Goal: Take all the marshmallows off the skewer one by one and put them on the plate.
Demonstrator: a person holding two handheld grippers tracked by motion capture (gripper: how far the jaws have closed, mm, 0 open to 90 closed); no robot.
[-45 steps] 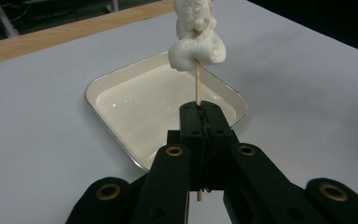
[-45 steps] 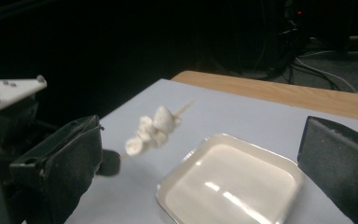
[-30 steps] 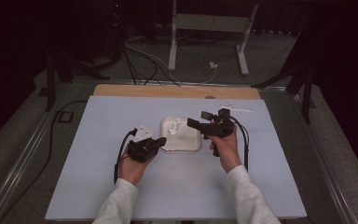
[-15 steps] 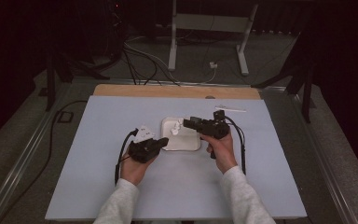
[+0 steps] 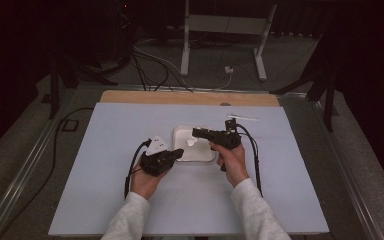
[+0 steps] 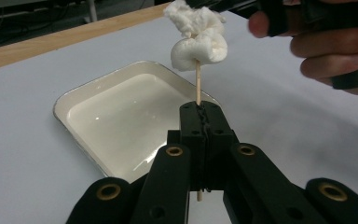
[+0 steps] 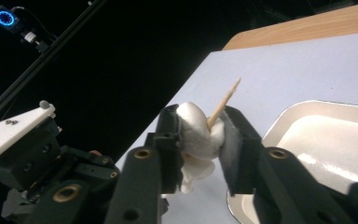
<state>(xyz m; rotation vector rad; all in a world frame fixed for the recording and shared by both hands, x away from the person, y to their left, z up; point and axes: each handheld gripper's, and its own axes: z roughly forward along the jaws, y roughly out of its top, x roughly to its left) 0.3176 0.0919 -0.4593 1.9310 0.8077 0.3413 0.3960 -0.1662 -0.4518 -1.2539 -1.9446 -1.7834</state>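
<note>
Both jaws of right hand-held gripper now closing around cotton wad.

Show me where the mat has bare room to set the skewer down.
The blue mat is bare left of the left tool, right of the right tool, and along the far strip before the wooden edge. It is crowded at the middle, around the white tray and both hands.

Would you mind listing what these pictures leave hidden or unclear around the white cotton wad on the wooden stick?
- Lower wooden stick: left gripper view, hidden between the shut left gripper pads.
- White cotton wad: right gripper view, its sides covered by the right gripper, whose jaws have just been closing on it.
- Shallow white tray: right gripper view, cut off by the right edge.
- Stick in the high view: too thin to see.
</note>
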